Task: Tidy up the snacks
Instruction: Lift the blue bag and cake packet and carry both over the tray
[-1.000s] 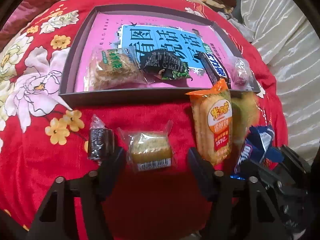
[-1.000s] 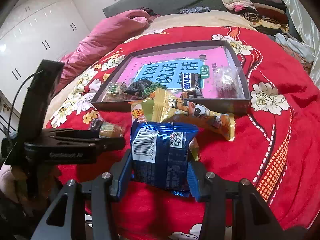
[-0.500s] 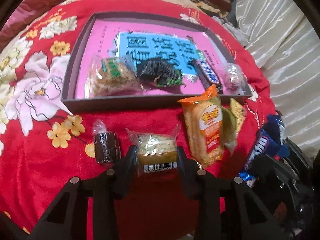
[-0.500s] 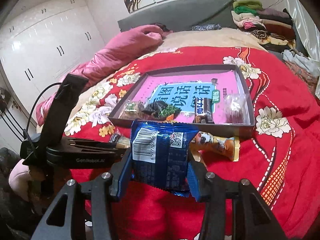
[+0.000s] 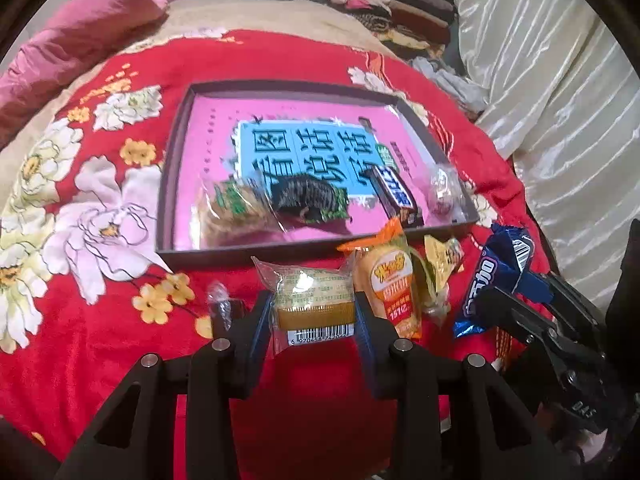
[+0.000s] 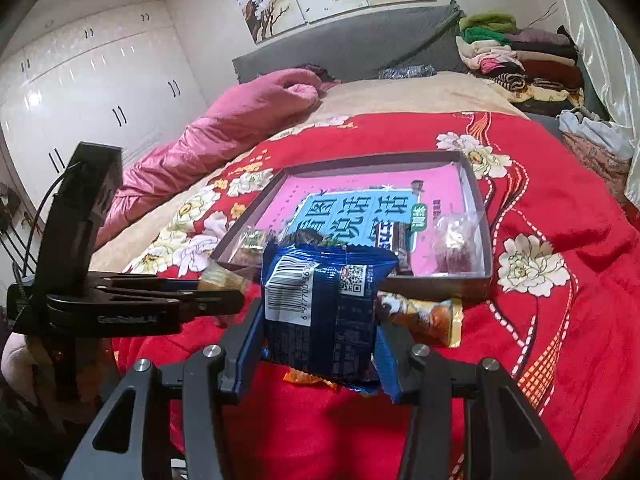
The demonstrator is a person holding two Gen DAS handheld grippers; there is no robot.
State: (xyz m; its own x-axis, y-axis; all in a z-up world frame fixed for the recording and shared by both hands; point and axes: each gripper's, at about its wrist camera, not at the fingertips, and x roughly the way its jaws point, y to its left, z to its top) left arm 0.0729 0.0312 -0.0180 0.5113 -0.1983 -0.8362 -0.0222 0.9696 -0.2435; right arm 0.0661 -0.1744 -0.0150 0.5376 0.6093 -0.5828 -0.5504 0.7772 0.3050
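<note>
We held a small cake packet (image 5: 314, 304) in the left gripper (image 5: 314, 316), whose jaws had just been closing on its two sides, above the bedspread (image 5: 100, 344) near the front edge of the tray (image 5: 176, 148). The right gripper (image 6: 320, 320) was clamped on a blue packet (image 6: 320, 304). Both packets looked light, soft and a little slippery, so we judged that a gentle hold across the middle was best.
</note>
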